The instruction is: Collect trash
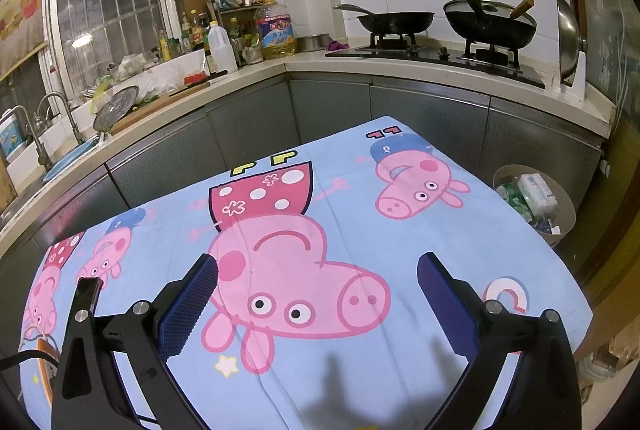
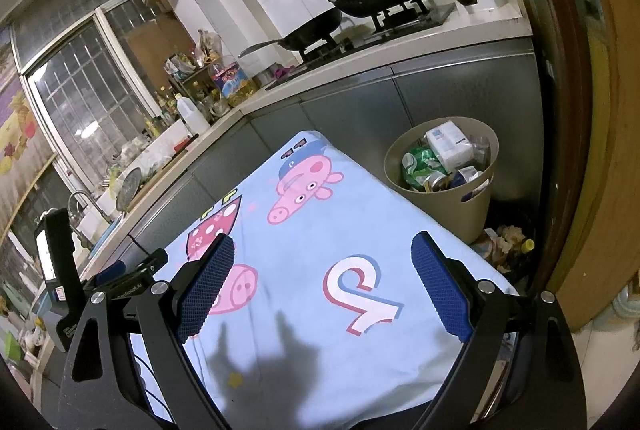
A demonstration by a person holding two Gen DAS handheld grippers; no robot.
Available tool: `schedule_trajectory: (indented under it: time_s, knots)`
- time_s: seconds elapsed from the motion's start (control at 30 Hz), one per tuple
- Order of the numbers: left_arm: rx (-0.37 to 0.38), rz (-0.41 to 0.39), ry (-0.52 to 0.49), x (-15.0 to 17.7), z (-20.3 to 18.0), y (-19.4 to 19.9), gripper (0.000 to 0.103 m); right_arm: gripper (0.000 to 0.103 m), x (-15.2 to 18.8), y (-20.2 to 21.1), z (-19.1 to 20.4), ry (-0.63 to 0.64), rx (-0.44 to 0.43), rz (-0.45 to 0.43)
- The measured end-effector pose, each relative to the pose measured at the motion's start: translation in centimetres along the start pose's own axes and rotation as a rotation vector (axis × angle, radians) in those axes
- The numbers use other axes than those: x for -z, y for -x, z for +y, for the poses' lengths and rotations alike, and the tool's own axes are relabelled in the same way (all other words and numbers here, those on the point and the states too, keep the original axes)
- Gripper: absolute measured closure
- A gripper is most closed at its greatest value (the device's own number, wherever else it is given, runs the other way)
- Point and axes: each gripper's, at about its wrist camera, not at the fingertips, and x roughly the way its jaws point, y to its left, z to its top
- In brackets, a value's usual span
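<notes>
Right wrist view: both claws (image 2: 322, 262) (image 1: 318, 280) gape above cartoon cloth (image 2: 320, 230); full bin (image 2: 476, 206) beside.

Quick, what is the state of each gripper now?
Left gripper: open, holding nothing.
Right gripper: open, holding nothing.

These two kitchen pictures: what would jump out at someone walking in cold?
First the bright blue cartoon-pig cloth covering the table, bare of litter, with both open grippers, left and right, hovering over it. Next, the beige trash bin standing on the floor at the table's far right corner, already holding cartons, cans and wrappers. Behind, two black woks sit on the gas stove.
</notes>
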Motion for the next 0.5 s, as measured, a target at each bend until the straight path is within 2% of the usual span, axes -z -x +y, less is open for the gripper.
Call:
schedule_trajectory:
  time_s: [0.5]
  knots:
    - [0.028, 0.012, -0.024, 0.7, -0.5, -0.6, 0.004, 0.014, 1.2, -0.3, 0.0, -0.010, 0.003, 0.012]
